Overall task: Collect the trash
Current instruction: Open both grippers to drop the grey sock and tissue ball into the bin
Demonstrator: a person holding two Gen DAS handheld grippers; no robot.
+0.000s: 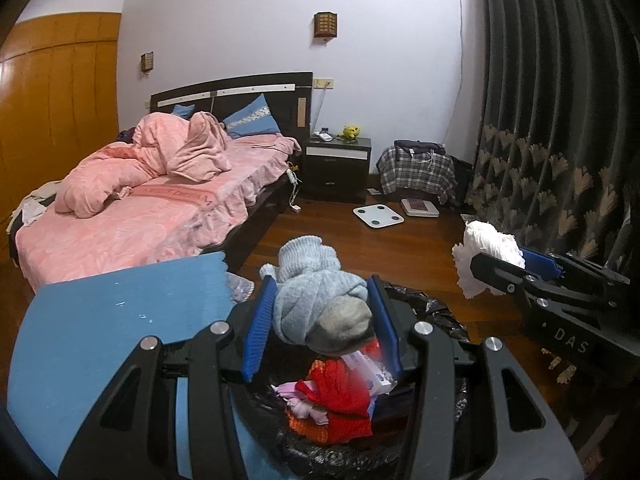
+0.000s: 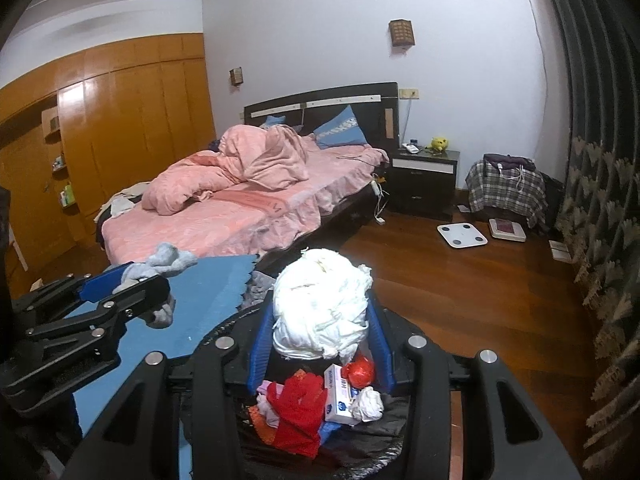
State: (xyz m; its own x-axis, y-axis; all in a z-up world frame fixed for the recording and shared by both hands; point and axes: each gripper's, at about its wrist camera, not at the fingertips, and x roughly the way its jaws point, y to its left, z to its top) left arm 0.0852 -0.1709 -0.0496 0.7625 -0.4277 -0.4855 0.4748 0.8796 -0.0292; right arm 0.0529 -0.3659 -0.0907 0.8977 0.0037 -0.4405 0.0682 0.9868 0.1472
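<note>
My left gripper [image 1: 320, 320] is shut on a balled light-blue and grey sock [image 1: 316, 300] and holds it above a bin lined with a black bag [image 1: 432, 312]. In the bin lie a red glove [image 1: 340, 400], a white box [image 1: 368, 372] and pink scraps. My right gripper [image 2: 322, 320] is shut on a crumpled white tissue wad [image 2: 320, 304], held over the same bin [image 2: 384, 440], above the red glove [image 2: 298, 404] and white box [image 2: 342, 400]. Each gripper shows in the other view: the right one [image 1: 500, 268], the left one [image 2: 132, 284].
A blue mat [image 1: 120, 320] lies left of the bin. A bed with pink bedding [image 1: 140, 208], a dark nightstand [image 1: 336, 164], a plaid-covered chair [image 1: 416, 168], two floor scales [image 1: 378, 216] and a dark curtain [image 1: 540, 120] surround the wood floor.
</note>
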